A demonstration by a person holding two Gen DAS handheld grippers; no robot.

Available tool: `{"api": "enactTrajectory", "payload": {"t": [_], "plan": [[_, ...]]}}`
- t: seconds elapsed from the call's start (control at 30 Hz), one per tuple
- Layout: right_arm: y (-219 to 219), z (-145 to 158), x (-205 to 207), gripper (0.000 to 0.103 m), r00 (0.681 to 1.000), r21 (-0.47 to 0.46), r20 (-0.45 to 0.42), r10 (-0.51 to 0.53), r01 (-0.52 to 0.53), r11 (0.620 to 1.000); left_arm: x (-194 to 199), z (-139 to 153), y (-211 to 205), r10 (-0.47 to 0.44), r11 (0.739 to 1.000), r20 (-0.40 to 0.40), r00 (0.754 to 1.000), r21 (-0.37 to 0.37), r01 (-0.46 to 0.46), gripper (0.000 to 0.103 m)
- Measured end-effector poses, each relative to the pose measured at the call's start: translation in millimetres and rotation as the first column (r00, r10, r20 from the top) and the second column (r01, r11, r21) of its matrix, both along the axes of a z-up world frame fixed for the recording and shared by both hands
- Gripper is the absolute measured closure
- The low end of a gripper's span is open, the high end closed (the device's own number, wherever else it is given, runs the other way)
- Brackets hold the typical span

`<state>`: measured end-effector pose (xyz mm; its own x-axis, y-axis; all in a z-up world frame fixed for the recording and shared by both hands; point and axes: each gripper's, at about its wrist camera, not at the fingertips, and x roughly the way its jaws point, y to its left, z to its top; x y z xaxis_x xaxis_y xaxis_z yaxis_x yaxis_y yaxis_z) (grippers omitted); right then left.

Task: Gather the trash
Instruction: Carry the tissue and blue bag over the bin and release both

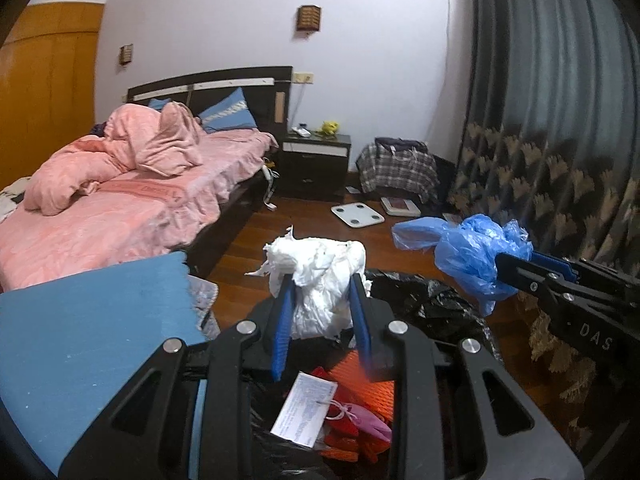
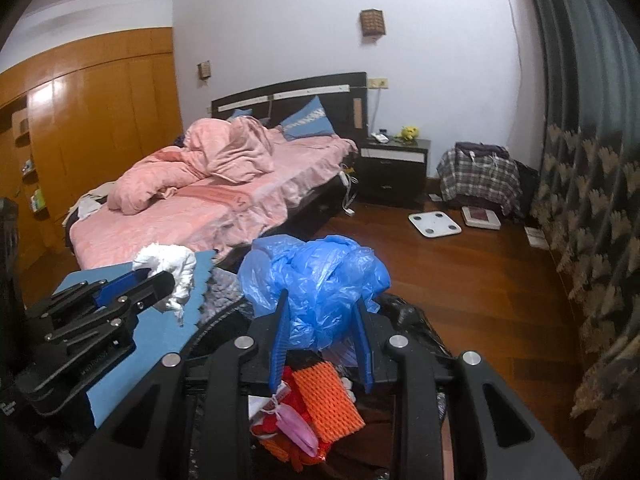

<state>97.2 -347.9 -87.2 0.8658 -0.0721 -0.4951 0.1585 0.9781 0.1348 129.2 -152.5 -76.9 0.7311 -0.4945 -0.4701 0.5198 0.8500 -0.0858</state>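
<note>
Left wrist: wood floor, pink bed. Black trash bag below, holding orange netting, paper slip. Left gripper clamping white tissue wad; right gripper clamping blue plastic bag, both over bag.

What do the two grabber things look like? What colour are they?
Both are black frames with cut-out arms and round silver bolts. Each has two flat blue ribbed fingers. The right gripper shows white letters "DAS" on its side. The left gripper looks the same. No cables or sleeves show.

"DAS" stands on the right tongs arm (white paper tag print unreadable).
</note>
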Motion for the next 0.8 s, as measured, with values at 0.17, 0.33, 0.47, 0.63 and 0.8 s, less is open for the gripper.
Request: {"api": "enactTrajectory", "payload": {"t": [0.17,0.33,0.47,0.63,0.8], "plan": [[-12.0,-19.1,7.0,0.074,0.999,0.018,-0.037,-0.013,0.014,1.000,7.6,-16.5,-14.3,-0.023,0.999,-0.028,0.999,0.023,0.023,0.076],[-23.6,-34.3,15.4,0.072,0.997,0.029,-0.070,-0.017,0.019,0.999,20.7,-27.9,-23.8,-0.041,0.999,-0.061,0.997,0.031,0.043,0.072],[-27.8,-42.1,20.6,0.063,0.995,0.043,-0.093,-0.028,0.032,0.999,29.5,-34.1,-24.3,-0.030,0.999,-0.079,0.996,0.033,0.033,0.049],[-33.3,-45.1,20.3,0.041,0.995,0.048,-0.097,-0.037,0.042,0.998,34.2,-30.6,-14.2,0.002,0.999,-0.069,0.998,0.043,0.001,0.040],[-31.8,-34.6,15.8,0.010,0.995,0.054,-0.088,-0.054,0.058,0.997,29.6,-16.3,0.7,0.035,0.999,-0.047,0.998,0.043,-0.033,0.024]]}}
